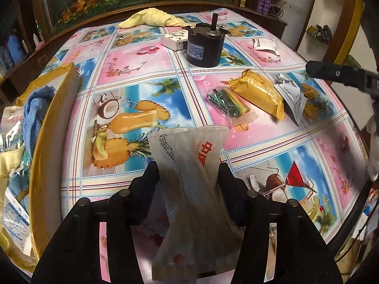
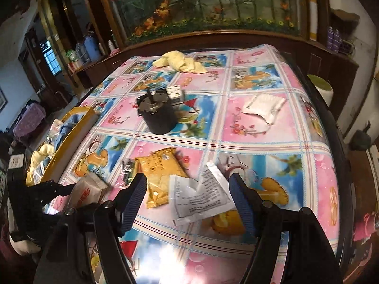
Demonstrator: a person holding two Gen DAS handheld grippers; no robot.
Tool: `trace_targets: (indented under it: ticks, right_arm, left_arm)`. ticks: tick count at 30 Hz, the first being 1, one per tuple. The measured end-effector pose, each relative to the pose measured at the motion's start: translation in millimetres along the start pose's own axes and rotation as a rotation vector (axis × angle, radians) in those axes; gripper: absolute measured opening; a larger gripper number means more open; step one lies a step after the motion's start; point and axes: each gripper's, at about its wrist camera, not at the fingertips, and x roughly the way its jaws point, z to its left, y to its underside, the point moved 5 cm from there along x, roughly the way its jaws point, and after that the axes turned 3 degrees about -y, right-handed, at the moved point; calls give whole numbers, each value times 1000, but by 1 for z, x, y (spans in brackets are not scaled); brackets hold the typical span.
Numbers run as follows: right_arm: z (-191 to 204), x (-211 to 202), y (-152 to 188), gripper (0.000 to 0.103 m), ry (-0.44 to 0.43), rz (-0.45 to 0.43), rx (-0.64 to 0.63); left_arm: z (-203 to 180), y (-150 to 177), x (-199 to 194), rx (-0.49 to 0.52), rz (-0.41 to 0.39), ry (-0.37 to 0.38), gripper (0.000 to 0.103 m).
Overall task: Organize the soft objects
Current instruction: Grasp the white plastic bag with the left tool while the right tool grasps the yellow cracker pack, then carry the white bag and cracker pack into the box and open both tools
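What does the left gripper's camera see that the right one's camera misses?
Only the left wrist view shows the clear packet of dark green pieces in full and the left gripper pinching the pale tissue pack. Only the right wrist view shows the open right gripper over the white sachet. Both show the black motor, yellow snack bag and yellow towel.

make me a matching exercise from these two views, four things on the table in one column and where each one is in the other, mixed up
Things:
1. white tissue pack
2. black motor
3. blue towel
4. yellow cloth

Places:
A. at the far edge of the table
B. inside the yellow box
C. between the fingers of the left gripper
D. standing upright mid-table, beside a small white box

Pairs: 1-C, 2-D, 3-B, 4-A
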Motion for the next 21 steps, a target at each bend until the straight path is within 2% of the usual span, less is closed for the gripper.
trace_targets:
  ticks: [3, 6, 10, 11, 12, 14, 17, 21]
  right_arm:
    - [30, 25, -8, 72, -31, 61, -132]
    - [41, 66, -13, 72, 32, 161, -241]
    - [40, 101, -13, 70, 50, 285, -268]
    - [38, 103, -12, 54, 32, 306, -254]
    - [37, 103, -11, 45, 16, 314, -234]
    - [35, 99, -10, 43, 2, 316, -198]
    - [31, 84, -10, 43, -21, 274, -139]
    - [35, 51, -26, 43, -37, 144, -70]
  left_arm:
    - [9, -2, -2, -56, 0, 46, 47]
    - [15, -3, -14, -89, -20, 84, 46]
    - [25, -7, -50, -103, -97, 95, 46]
    - [31, -8, -58, -110, -116, 88, 46]
    - [39, -9, -67, -123, -134, 82, 46]
    - [56, -8, -79, -157, -158, 71, 46]
    - [91, -3, -95, -228, -188, 40, 46]
    - [145, 11, -114, -344, -206, -6, 47]
